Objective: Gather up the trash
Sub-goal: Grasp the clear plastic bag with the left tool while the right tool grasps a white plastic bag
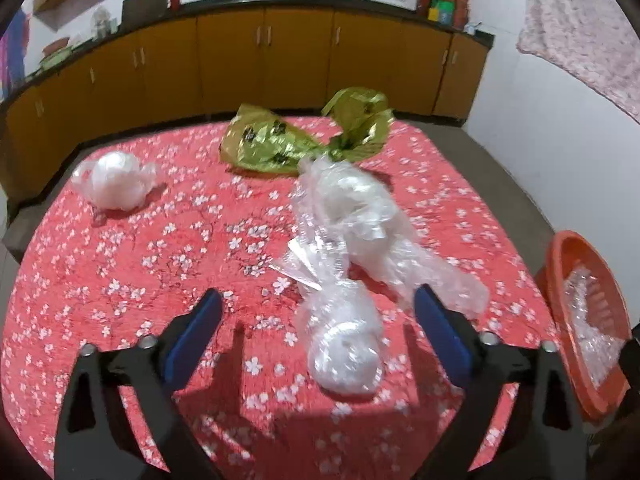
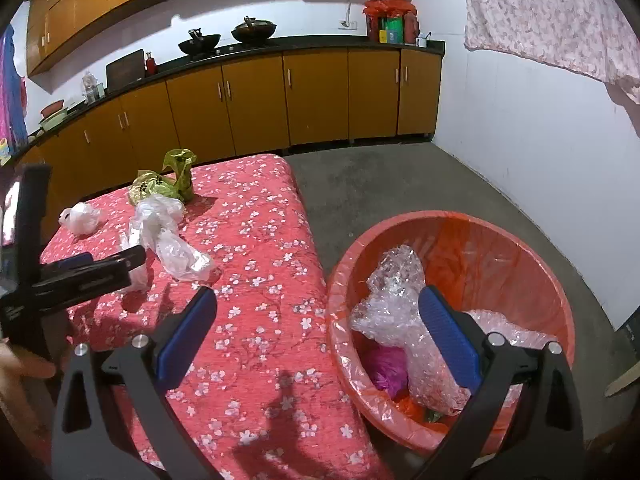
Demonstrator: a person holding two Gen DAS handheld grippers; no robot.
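Observation:
My left gripper (image 1: pixel 316 300) is open and empty over the red flowered table (image 1: pixel 120 280), with a crumpled clear plastic bag (image 1: pixel 344 248) lying between and just beyond its fingers. A small white plastic bag (image 1: pixel 114 184) lies at the far left and a green-gold foil wrapper (image 1: pixel 304 136) at the far edge. My right gripper (image 2: pixel 316 304) is open and empty above the near rim of an orange bin (image 2: pixel 500 240), which holds bubble wrap (image 2: pixel 400 320) and a purple scrap. The left gripper (image 2: pixel 100 268) also shows in the right wrist view beside the clear bag (image 2: pixel 168 236).
The bin (image 1: pixel 576 280) stands on the grey floor (image 2: pixel 400 180) off the table's right edge. Orange kitchen cabinets (image 2: pixel 260 112) with pans on the counter run along the back wall. A pink cloth (image 2: pixel 560 16) hangs at the right wall.

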